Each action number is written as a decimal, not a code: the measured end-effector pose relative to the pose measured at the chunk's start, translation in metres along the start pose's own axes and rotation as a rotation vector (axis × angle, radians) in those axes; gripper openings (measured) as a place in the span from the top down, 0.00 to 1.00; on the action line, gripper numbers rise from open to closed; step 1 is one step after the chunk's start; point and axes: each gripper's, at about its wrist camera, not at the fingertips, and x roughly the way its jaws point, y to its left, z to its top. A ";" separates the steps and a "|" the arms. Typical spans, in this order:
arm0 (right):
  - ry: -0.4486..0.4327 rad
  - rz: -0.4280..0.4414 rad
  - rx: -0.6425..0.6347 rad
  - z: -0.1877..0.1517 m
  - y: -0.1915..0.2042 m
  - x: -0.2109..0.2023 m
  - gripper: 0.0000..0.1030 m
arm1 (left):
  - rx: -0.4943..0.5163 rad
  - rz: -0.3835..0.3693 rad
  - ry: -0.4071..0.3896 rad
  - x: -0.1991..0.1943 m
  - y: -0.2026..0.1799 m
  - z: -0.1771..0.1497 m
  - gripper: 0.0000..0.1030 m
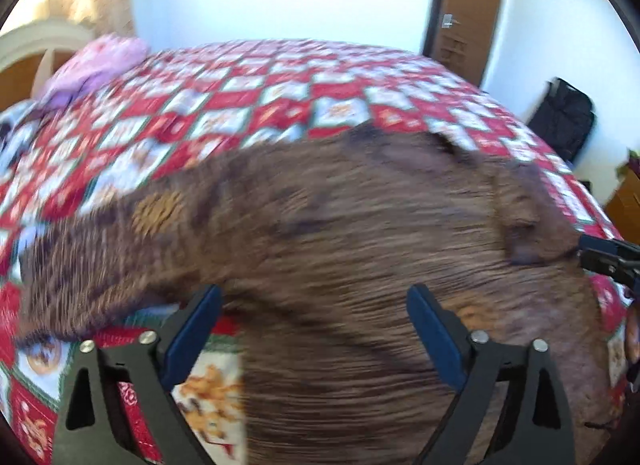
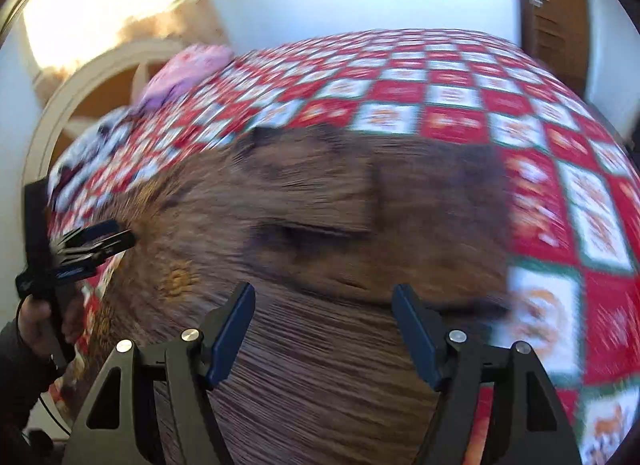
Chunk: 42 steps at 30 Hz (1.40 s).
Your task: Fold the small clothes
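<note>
A brown knitted garment (image 1: 340, 233) lies spread on the red, white and green patchwork quilt (image 1: 248, 93); both views are motion-blurred. My left gripper (image 1: 314, 297) is open, its blue-padded fingers apart above the garment's near edge. My right gripper (image 2: 323, 297) is open too, over the same garment (image 2: 320, 217). The right gripper's tip shows at the right edge of the left wrist view (image 1: 608, 257). The left gripper shows at the left of the right wrist view (image 2: 92, 245), held by a hand. Neither holds cloth.
A pink and purple bundle of clothes (image 1: 96, 65) lies at the bed's far left corner, also in the right wrist view (image 2: 184, 69). A brown door (image 1: 468, 13) and a black bag (image 1: 564, 117) stand beyond the bed on the right.
</note>
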 end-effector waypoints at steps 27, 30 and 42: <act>-0.147 -0.102 0.239 -0.058 -0.086 -0.021 0.30 | 0.161 -0.124 0.127 0.088 -0.156 0.055 0.95; -0.149 -0.101 0.244 -0.059 -0.087 -0.021 0.30 | 0.081 -0.162 0.114 0.080 -0.141 0.056 0.95; -0.132 -0.139 0.208 -0.058 -0.080 -0.016 0.28 | -0.180 -0.237 0.241 0.109 -0.092 0.065 0.91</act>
